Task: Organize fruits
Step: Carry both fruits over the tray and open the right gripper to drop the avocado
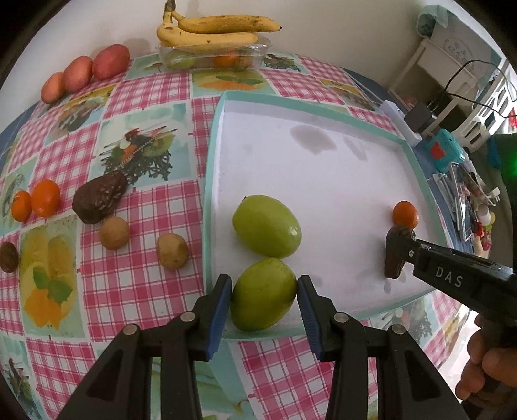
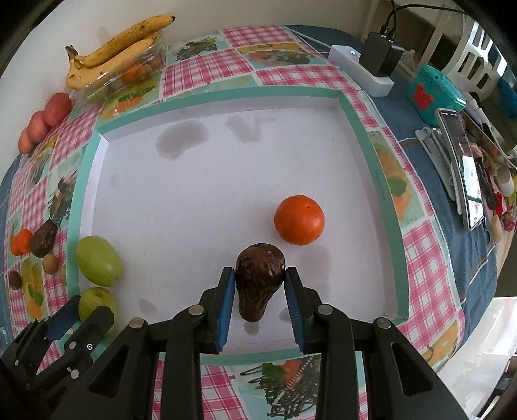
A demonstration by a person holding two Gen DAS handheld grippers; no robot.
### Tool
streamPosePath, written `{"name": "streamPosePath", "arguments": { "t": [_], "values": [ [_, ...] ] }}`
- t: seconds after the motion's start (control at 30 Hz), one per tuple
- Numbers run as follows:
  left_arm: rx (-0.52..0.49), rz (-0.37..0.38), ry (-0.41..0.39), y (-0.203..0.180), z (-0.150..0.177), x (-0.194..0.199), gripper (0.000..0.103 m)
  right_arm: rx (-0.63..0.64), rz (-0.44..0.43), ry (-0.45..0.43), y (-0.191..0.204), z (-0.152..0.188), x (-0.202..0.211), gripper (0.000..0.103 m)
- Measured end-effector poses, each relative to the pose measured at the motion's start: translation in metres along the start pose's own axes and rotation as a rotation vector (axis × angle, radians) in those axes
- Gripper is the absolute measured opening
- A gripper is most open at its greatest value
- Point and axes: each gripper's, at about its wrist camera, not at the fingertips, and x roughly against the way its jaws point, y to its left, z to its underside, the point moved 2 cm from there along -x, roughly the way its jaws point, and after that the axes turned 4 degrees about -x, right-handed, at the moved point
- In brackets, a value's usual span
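Contents of clear plastic box (image 1: 213, 56) under bananas (image 1: 210, 30) hard to make out: something orange and something green, blurred through the plastic. Left tool (image 2: 80, 318) only partly seen from right wrist view, one green fruit half hidden behind it. Right tool (image 1: 399, 255) seen side-on from left wrist view, a hand (image 1: 484, 371) cut off at the edge.

White tray with teal rim (image 2: 387, 194) on checked table (image 1: 135, 284), holding two green fruits, one orange (image 2: 299, 219) and one dark avocado (image 2: 258, 281). Stains on tray floor near far side.

Left tool (image 1: 264, 300) closed around near green fruit (image 1: 263, 294), both blue pads touching its sides, near tray's front rim. Second green fruit (image 1: 266, 226) just beyond, touching the first. Right tool (image 2: 259, 300) clenched on dark avocado, narrow end toward camera, orange just beyond to the right.

Outside tray, left: another avocado (image 1: 98, 198), two small oranges (image 1: 35, 202), two brown round fruits (image 1: 143, 242), three reddish fruits (image 1: 85, 71) by the wall.
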Motion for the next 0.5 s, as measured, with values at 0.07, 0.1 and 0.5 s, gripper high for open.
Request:
{"name": "streamPosePath", "arguments": {
  "t": [0.07, 0.1, 0.5],
  "values": [
    [0.000, -0.001, 0.005, 0.000, 0.000, 0.000, 0.044, 0.000, 0.000, 0.002, 0.000, 0.001, 0.000, 0.033],
    [0.003, 0.000, 0.007, 0.000, 0.001, 0.001, 0.044, -0.001, 0.000, 0.002, -0.001, 0.000, 0.000, 0.033],
    [0.062, 0.013, 0.061, 0.001, 0.012, 0.007, 0.044, 0.013, 0.005, 0.003, 0.003, -0.001, -0.004, 0.033]
  ]
}}
